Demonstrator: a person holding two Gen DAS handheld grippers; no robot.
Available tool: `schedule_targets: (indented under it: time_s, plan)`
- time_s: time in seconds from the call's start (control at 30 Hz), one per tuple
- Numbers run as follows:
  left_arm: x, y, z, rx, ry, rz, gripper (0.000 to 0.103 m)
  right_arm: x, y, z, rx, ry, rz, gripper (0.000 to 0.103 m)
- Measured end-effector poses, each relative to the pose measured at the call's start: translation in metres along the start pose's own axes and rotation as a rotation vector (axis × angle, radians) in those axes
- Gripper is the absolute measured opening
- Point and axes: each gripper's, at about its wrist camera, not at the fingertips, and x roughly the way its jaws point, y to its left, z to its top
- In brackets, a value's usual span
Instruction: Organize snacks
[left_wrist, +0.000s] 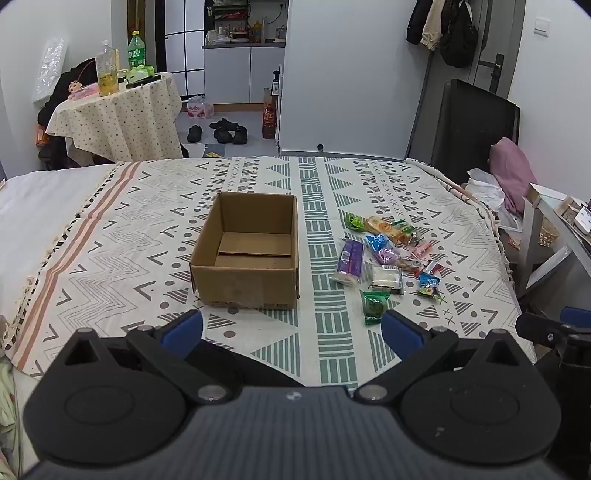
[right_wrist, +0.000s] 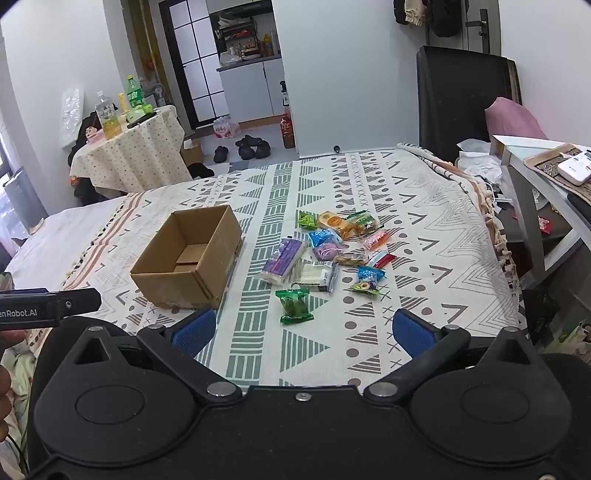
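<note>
Both units same build: left gripper (left_wrist: 291, 328) and right gripper (right_wrist: 303, 330) have black bodies, ribbed top plate, round disc housings, triangular cutouts, silver pivot screws, blue finger pads (right_wrist: 194, 330). White "enRobot.AI" lettering on the neighbouring unit's side.

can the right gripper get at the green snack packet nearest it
Probably yes. The right gripper is open, and the green snack packet lies flat on the patterned cloth just ahead of its fingers, apart from the other snacks, with nothing between.

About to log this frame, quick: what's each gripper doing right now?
Left gripper: open, holding nothing.
Right gripper: open, holding nothing.
</note>
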Motion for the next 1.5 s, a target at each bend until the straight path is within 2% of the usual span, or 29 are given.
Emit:
schedule_targets:
  time_s: [1.0, 1.5]
  plan:
    - [-0.0029, -0.0066, -0.0055, -0.010, 0.005, -0.011, 0.102, -0.0044, -0.0015, 0.0024, 0.000, -0.005, 0.000, 0.103]
    - [-0.0044, 0.0020, -0.0055, -0.020, 0.003, -0.005, 0.102, -0.0024, 0.0041, -0.0001, -0.011, -0.006, 0.006, 0.103]
